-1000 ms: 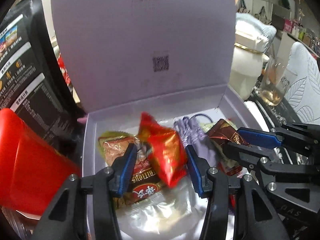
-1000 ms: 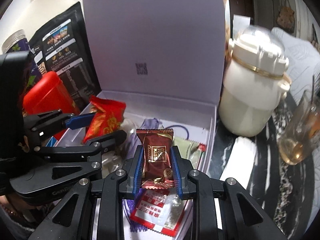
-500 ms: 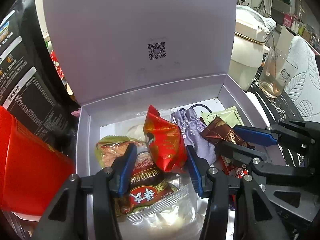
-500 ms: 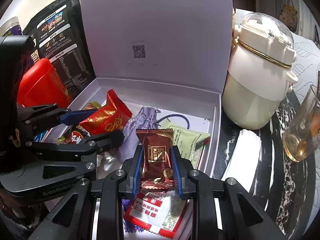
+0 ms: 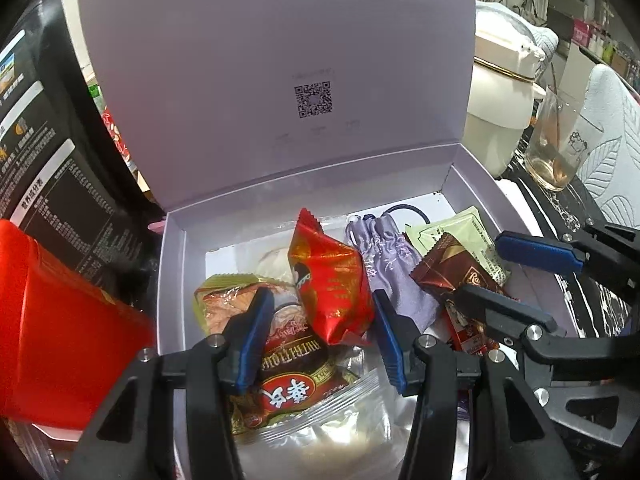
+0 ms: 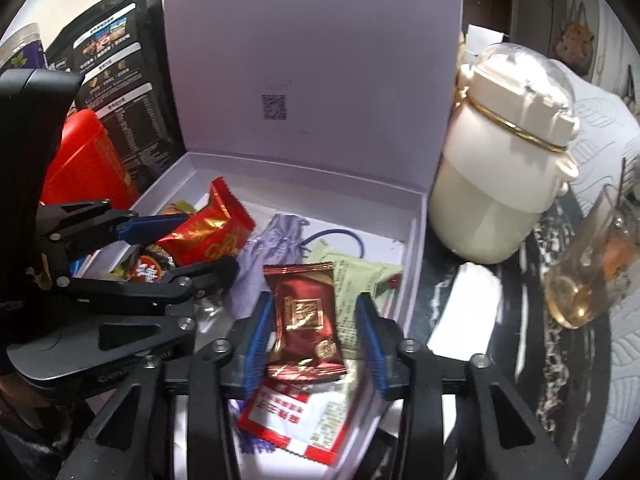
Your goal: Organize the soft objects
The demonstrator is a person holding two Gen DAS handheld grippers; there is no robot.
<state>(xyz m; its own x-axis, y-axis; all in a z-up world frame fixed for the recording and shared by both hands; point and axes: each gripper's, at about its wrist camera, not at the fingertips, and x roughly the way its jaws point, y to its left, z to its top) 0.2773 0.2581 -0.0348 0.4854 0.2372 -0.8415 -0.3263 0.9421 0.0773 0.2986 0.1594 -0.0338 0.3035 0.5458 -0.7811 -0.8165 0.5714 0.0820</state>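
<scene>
An open lilac box with its lid upright holds soft packets. My left gripper is over the box's left half, shut on a puffy red snack packet, which hangs above a brown-and-gold packet and a clear bag. My right gripper is over the right half and its jaws are opening. A dark red chocolate packet lies between the pads with gaps at both sides, resting on a green sachet and a red-and-white sachet. A lilac drawstring pouch lies in the middle.
A cream lidded jar and a glass of amber liquid stand right of the box on the black marbled table. A red tin and a tall black pouch crowd the box's left side.
The right jaws have spread and let go of the chocolate packet, which now lies slightly tilted on the sachets. Both views have tipped a little further down into the box. The left grip is unchanged.
</scene>
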